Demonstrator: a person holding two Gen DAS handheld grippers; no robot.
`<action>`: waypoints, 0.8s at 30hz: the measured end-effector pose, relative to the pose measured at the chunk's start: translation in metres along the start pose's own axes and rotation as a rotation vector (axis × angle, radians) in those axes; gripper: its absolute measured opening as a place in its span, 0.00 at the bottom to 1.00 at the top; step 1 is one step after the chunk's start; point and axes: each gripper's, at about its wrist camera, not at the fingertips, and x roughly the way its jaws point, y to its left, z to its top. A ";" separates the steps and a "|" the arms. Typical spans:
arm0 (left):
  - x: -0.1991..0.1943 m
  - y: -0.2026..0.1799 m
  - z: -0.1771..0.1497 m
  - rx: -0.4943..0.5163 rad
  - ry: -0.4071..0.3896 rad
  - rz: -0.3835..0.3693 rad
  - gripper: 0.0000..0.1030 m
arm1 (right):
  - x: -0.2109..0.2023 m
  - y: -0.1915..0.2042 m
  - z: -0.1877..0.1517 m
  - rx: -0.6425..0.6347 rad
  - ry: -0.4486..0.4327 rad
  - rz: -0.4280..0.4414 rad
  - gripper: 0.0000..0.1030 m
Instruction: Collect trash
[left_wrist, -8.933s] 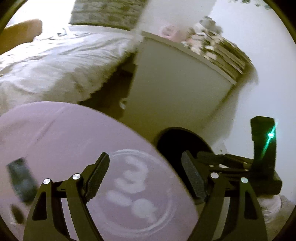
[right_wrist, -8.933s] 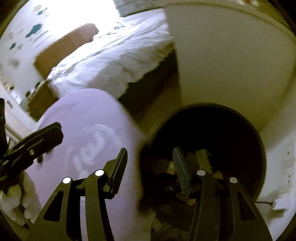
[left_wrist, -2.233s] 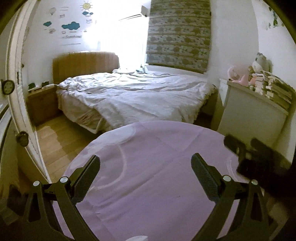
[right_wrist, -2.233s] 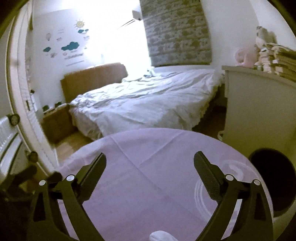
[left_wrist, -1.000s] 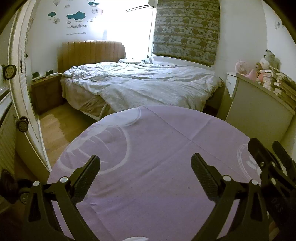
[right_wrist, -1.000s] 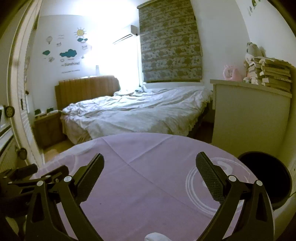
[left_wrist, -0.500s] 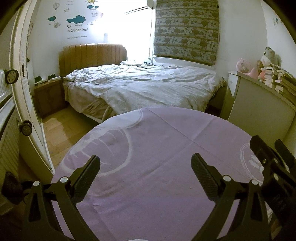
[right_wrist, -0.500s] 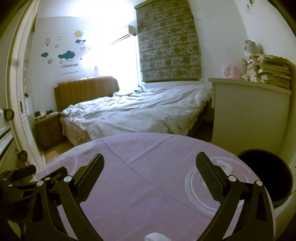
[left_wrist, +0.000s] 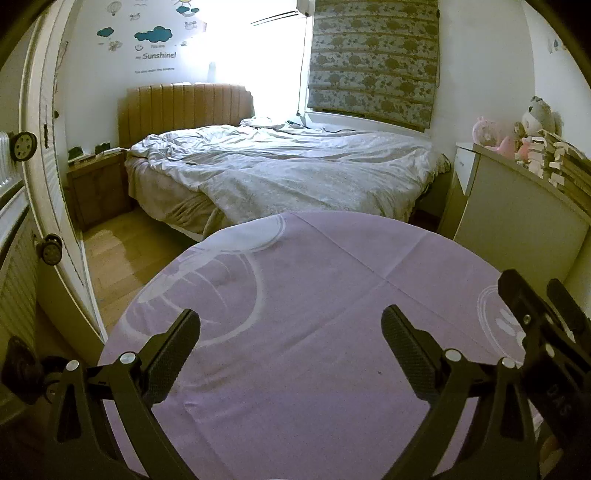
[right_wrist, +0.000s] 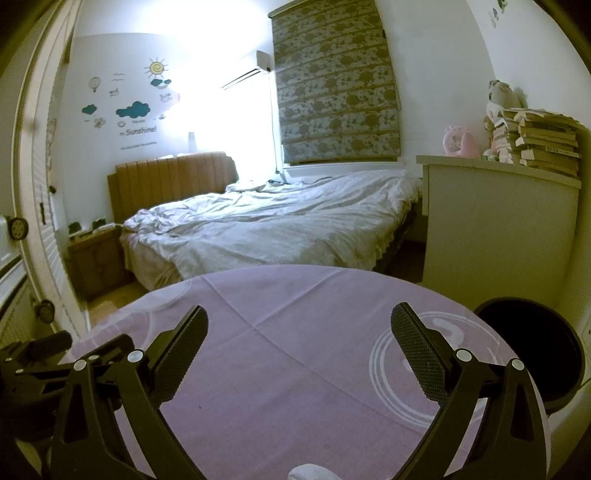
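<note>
My left gripper (left_wrist: 291, 343) is open and empty above a round table with a purple cloth (left_wrist: 314, 295). My right gripper (right_wrist: 299, 339) is open and empty above the same cloth (right_wrist: 295, 332). A black trash bin (right_wrist: 532, 354) stands on the floor just past the table's right edge. A small white lump (right_wrist: 310, 472) shows at the bottom edge of the right wrist view, below the gripper. The right gripper's body (left_wrist: 546, 332) shows at the right of the left wrist view; the left gripper's body (right_wrist: 48, 362) shows at the left of the right wrist view.
A bed with rumpled white bedding (left_wrist: 288, 170) lies beyond the table. A white cabinet (right_wrist: 495, 229) with stacked books (right_wrist: 543, 144) and plush toys stands at right, behind the bin. A wooden nightstand (left_wrist: 96, 184) and a white door (left_wrist: 48, 184) are at left.
Earlier both grippers were low at the bin and the table's edge. Since then both have risen to face the bed. In the last second they have barely shifted and both stay open.
</note>
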 end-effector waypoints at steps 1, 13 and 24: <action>0.000 0.000 0.000 -0.001 0.000 0.000 0.95 | 0.000 0.000 0.000 0.000 0.000 0.000 0.95; -0.001 -0.002 -0.002 -0.005 -0.006 0.001 0.95 | 0.000 0.000 0.000 0.000 0.000 0.000 0.95; -0.003 -0.006 -0.003 -0.011 -0.008 0.008 0.95 | 0.000 0.000 0.000 0.000 -0.001 0.000 0.95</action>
